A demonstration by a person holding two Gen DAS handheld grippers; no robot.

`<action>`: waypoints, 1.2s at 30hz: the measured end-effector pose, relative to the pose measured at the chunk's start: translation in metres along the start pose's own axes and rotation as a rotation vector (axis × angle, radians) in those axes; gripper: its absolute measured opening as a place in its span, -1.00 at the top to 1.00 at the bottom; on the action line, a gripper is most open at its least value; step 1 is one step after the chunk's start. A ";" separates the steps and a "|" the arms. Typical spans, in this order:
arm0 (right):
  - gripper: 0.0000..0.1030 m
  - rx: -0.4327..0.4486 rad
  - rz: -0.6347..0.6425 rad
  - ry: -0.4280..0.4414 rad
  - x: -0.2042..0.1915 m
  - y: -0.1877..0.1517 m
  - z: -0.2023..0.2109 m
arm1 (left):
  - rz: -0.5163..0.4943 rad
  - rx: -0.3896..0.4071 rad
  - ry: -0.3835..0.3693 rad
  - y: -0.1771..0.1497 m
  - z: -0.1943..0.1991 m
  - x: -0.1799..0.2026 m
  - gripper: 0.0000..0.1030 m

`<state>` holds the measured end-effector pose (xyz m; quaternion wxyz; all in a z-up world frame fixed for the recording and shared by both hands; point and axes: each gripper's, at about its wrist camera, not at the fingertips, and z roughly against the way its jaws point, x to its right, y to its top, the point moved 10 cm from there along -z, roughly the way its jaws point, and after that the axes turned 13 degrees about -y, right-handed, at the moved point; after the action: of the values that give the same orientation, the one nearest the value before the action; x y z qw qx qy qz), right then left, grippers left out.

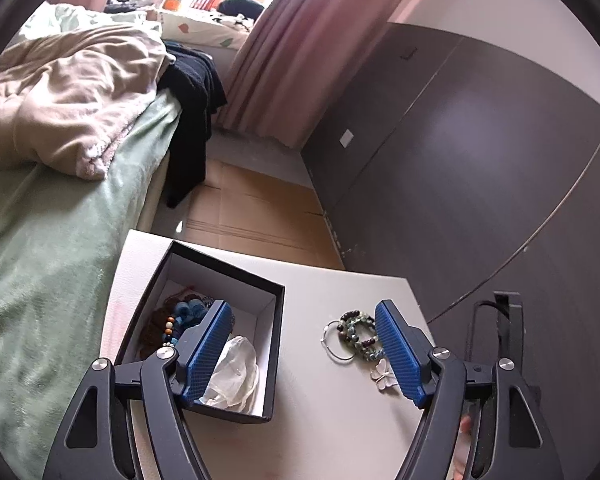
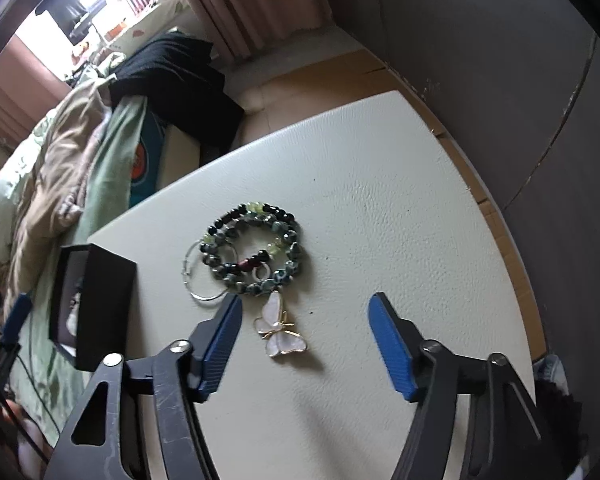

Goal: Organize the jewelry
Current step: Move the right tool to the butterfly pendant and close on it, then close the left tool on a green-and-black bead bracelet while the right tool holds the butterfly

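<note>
An open black box [image 1: 274, 344] with a white lining sits on the white table [image 1: 320, 420]. It holds blue and brown bead jewelry [image 1: 180, 320] and a white pouch [image 1: 236, 372]. To its right lie a green bead bracelet [image 1: 358, 334], a silver hoop [image 1: 334, 344] and a white butterfly pendant [image 1: 382, 374]. My left gripper [image 1: 304, 320] is open above the box edge and table. In the right wrist view the bracelet [image 2: 256, 252], hoop [image 2: 196, 276] and butterfly pendant [image 2: 280, 330] lie just ahead of my open right gripper [image 2: 306, 304]. The black box [image 2: 104, 308] stands at the left.
A bed [image 1: 52, 240] with a green sheet and beige blanket runs along the table's left side. Dark clothing [image 1: 192, 120] hangs off its end. A grey wardrobe [image 1: 480, 168] stands to the right. Cardboard [image 1: 256, 216] covers the floor beyond the table.
</note>
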<state>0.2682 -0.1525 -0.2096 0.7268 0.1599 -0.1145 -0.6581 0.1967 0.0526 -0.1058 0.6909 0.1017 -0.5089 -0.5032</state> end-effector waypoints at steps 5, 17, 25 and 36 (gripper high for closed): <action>0.09 -0.023 0.063 0.004 -0.015 -0.007 -0.003 | -0.017 -0.023 0.014 -0.005 -0.004 -0.001 -0.22; 0.73 -0.049 0.103 0.024 -0.012 -0.015 0.003 | -0.047 -0.051 0.036 -0.012 -0.012 0.000 -0.14; 0.73 -0.038 -0.035 0.118 0.015 0.005 0.015 | -0.077 -0.144 0.004 -0.030 -0.049 0.031 0.25; 0.73 -0.025 -0.141 0.199 0.044 0.025 0.025 | -0.074 -0.266 0.109 -0.037 -0.113 0.043 0.25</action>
<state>0.2860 -0.1959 -0.1788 0.6885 0.2232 -0.0221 -0.6897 0.2644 -0.0414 -0.1563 0.7058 0.0550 -0.3956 -0.5851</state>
